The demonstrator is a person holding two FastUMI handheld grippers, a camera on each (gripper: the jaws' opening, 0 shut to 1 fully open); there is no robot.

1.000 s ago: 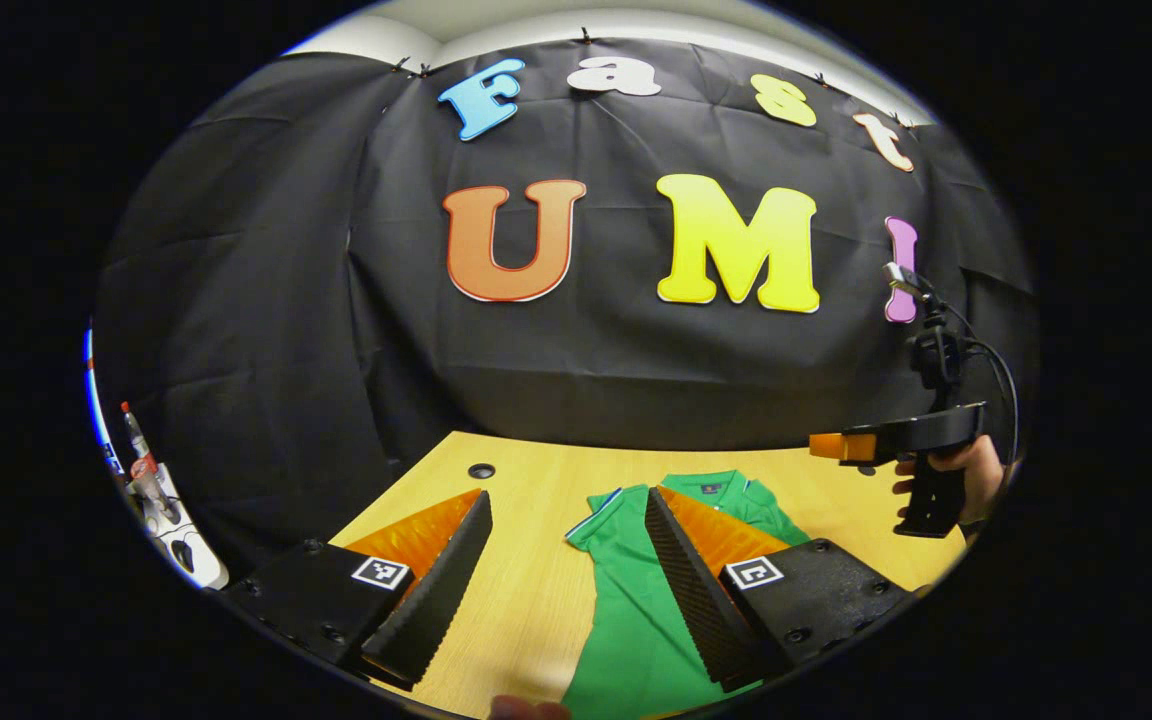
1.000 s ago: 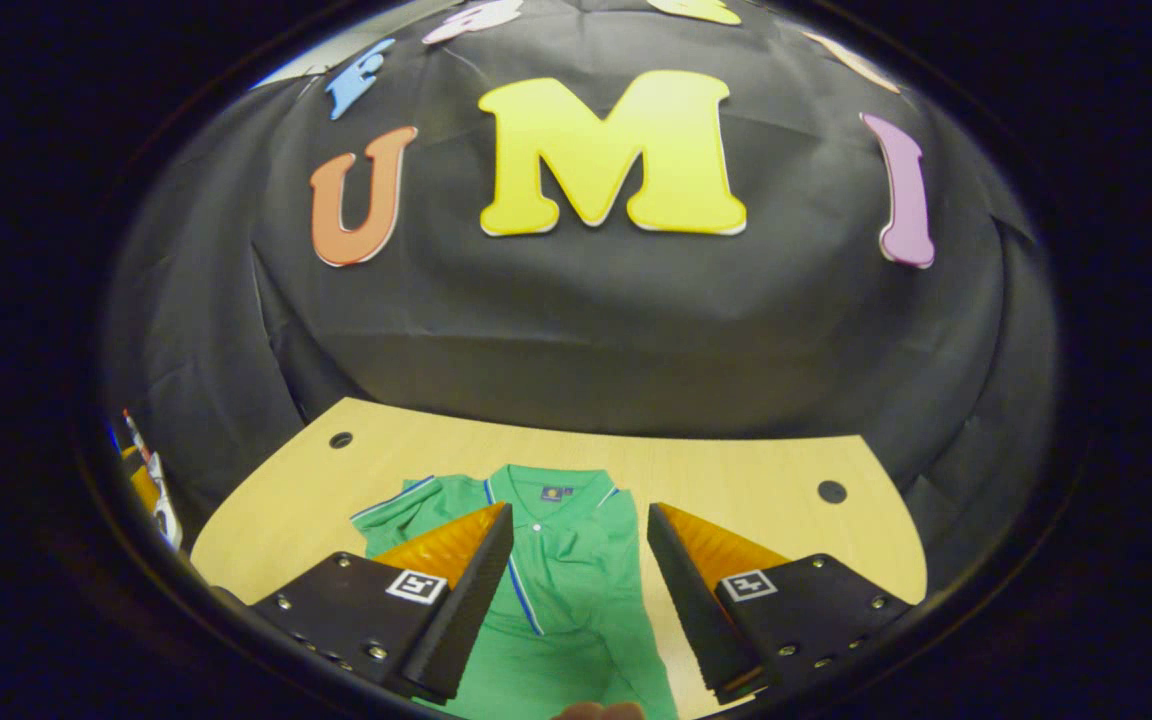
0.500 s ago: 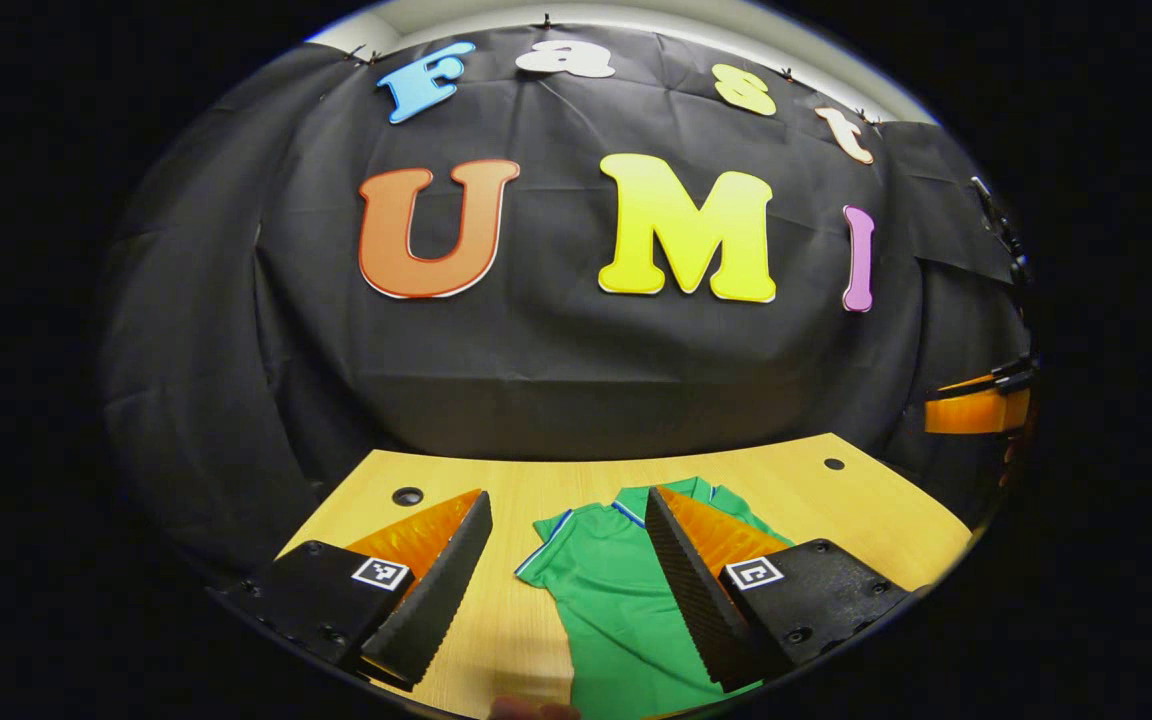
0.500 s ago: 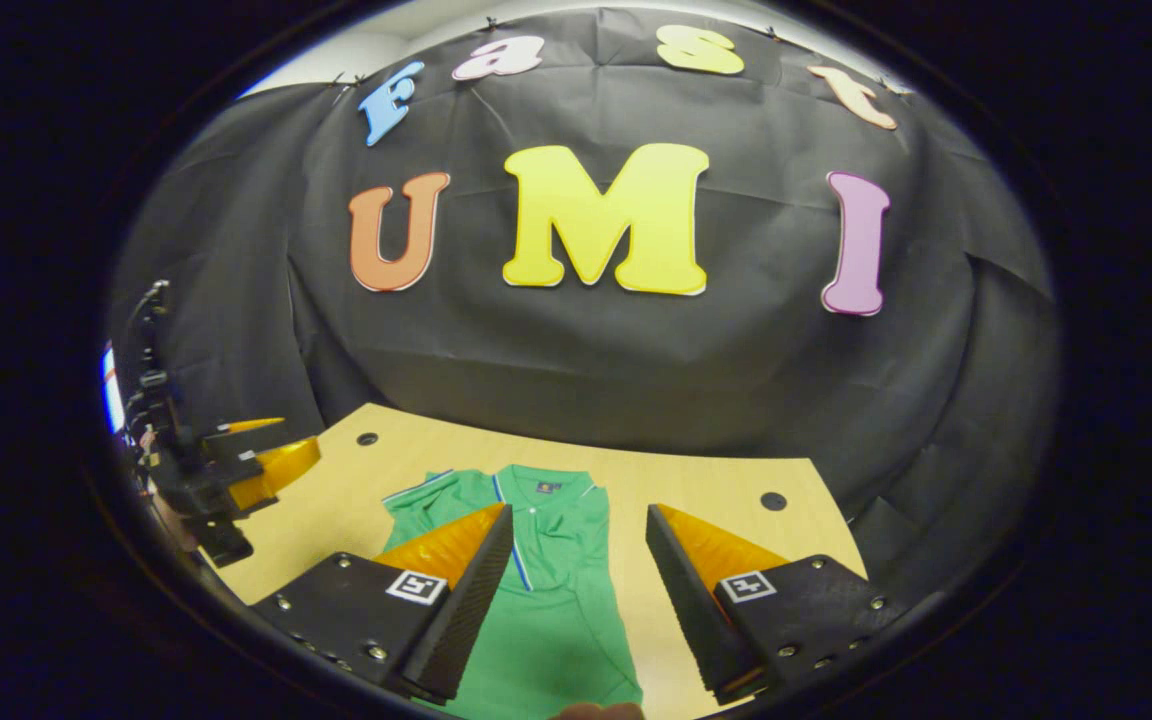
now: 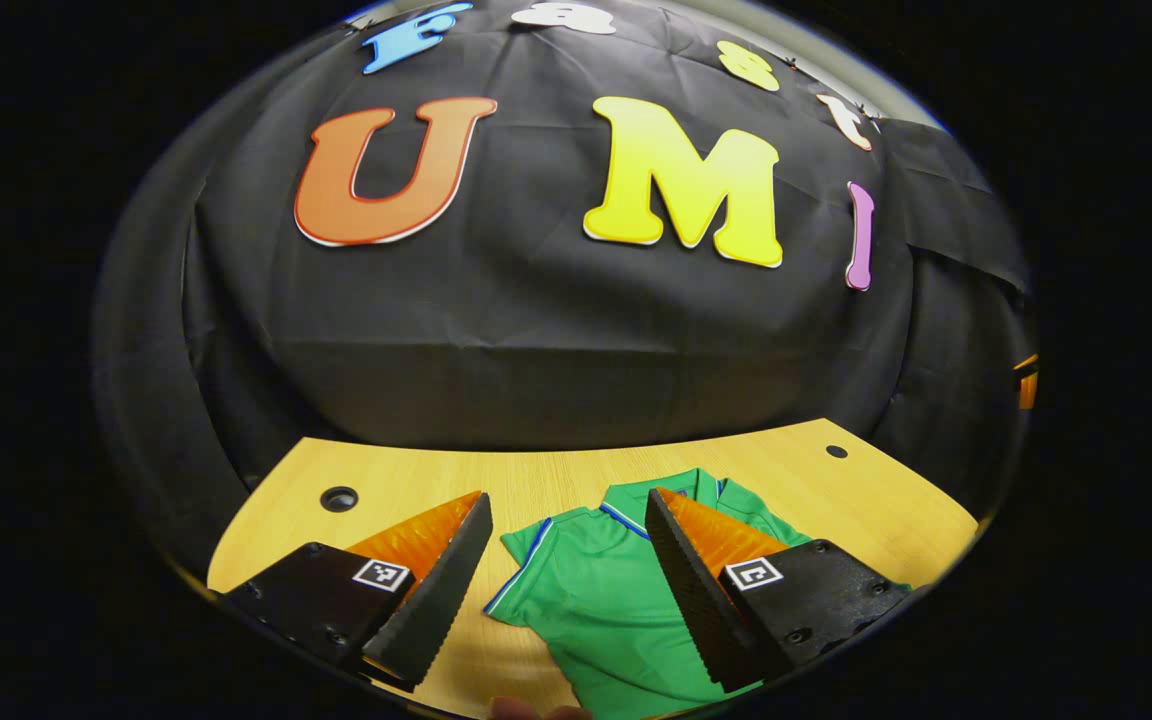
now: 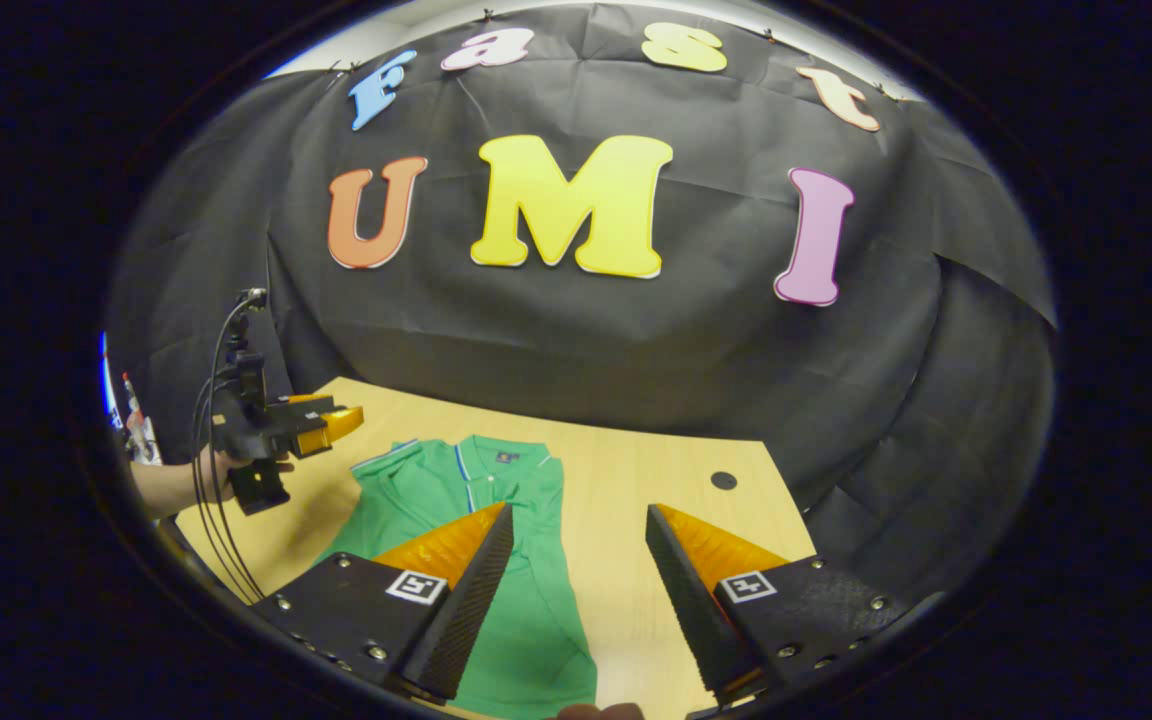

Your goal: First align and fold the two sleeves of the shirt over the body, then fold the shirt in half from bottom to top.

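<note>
- Ahead of your left gripper (image 5: 568, 560), fingers spread and empty, lies the green short-sleeved polo shirt's (image 5: 616, 600) nearer sleeve (image 5: 536, 560), collar far
- Your right gripper (image 6: 576, 570), gaping too, hangs beside the shirt's opposite edge

my left gripper (image 6: 341, 420) hangs over the table's (image 6: 636, 480) left edge | bare wood right of the shirt (image 6: 476, 520), my right gripper (image 6: 576, 600) open above it | booth wall (image 6: 636, 350) closes the far edge
</note>
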